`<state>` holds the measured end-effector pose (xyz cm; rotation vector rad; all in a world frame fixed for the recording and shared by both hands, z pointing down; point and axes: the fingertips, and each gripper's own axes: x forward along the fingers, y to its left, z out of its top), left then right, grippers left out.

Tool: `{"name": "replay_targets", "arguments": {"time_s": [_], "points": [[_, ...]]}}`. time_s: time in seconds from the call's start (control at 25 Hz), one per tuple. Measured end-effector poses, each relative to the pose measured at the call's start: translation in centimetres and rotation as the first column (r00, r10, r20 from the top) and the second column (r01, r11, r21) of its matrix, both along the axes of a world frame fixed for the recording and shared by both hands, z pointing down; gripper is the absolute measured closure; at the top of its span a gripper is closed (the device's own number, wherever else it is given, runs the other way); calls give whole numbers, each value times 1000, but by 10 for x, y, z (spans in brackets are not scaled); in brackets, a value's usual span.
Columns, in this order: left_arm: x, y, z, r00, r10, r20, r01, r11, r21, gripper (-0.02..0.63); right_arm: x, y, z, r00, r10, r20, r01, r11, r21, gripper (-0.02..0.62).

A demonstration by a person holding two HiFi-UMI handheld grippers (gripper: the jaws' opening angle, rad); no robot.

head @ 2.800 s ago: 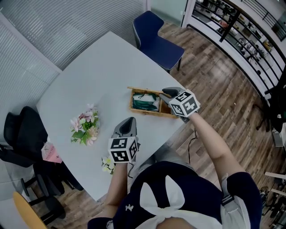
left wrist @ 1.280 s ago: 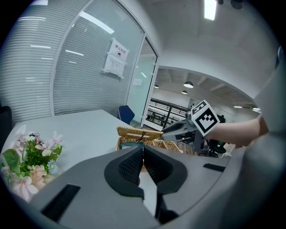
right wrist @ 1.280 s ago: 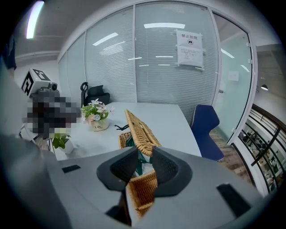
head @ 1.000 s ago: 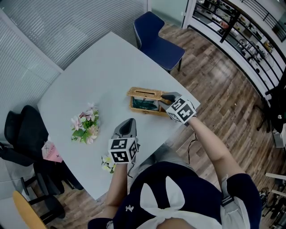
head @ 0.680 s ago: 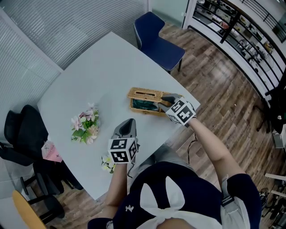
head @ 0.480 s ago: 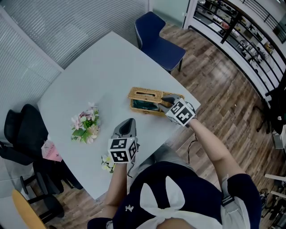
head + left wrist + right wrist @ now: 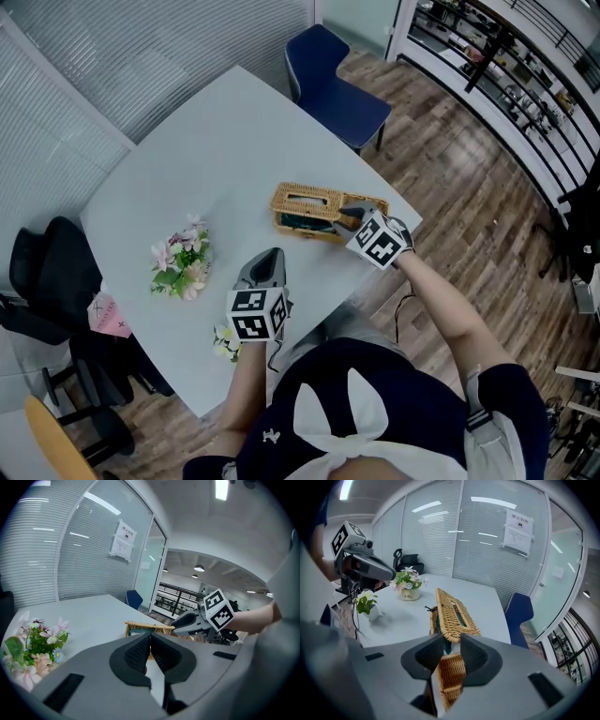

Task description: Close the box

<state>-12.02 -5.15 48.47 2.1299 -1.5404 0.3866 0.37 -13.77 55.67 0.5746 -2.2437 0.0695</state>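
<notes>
- Location: tan woven wicker box [image 7: 302,234] near the white table's [image 7: 187,159] edge.
- Grip: right gripper [image 7: 451,641] clamps the slotted wicker lid [image 7: 454,611] by its rim; left gripper [image 7: 150,644] closed, empty.
- Handling, judged: light, stiff, rough; hold rim, lower gently.

Pale grey counter [image 7: 216,141], three things on it.
Wicker box [image 7: 302,201] near its right edge; flower pot [image 7: 183,265] toward the left; small plant [image 7: 224,343] at near edge, well apart from the box.
</notes>
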Motion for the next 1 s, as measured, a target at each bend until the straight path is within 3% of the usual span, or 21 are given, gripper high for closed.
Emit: {"name": "replay_targets", "arguments": {"time_s": [0.32, 1.0], "points": [[-3, -1, 2, 1000, -4, -2, 4, 1000, -2, 583, 0, 6, 11, 996, -38, -82, 40, 999, 15, 477], [-5, -1, 6, 1000, -8, -1, 8, 1000, -12, 583, -1, 13, 23, 984, -91, -153, 98, 994, 37, 474]]}}
